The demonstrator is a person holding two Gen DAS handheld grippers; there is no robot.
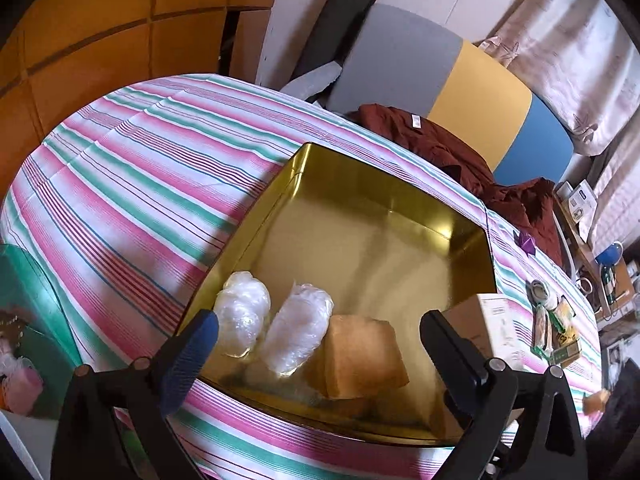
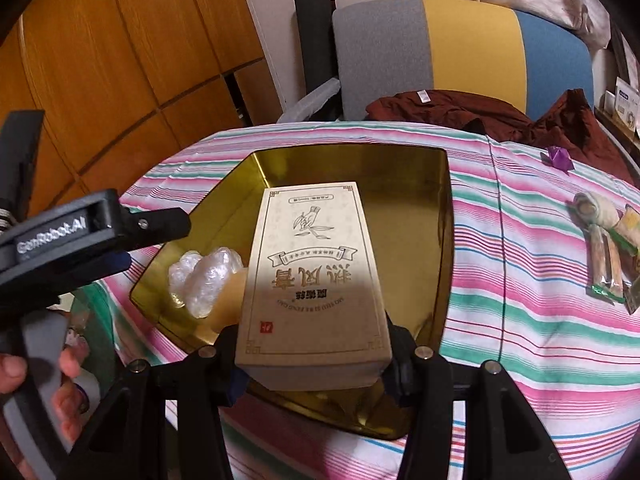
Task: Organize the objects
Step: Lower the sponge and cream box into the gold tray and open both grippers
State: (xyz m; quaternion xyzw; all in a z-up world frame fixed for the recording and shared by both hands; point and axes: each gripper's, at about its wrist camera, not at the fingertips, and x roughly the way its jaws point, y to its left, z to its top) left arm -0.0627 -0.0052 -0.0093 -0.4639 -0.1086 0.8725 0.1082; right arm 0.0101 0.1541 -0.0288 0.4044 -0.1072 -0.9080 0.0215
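Lowering printed carton (image 2: 316,280), pinched by right gripper (image 2: 316,364), flat into gold tin (image 2: 446,216) beside tan block (image 2: 230,294); left gripper (image 1: 320,330) jaws spread, empty.

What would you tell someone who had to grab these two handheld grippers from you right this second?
Right gripper: shut on the beige printed box, held above the gold tin.
Left gripper: open, empty, hovering at the tin's near edge.
Done: two plastic-wrapped bundles and a tan block already lie in the tin's near left corner.
Left: lower the box into the bare part of the tin and let go. Snack packets and a small purple thing are on the striped cloth to the right, probably next.
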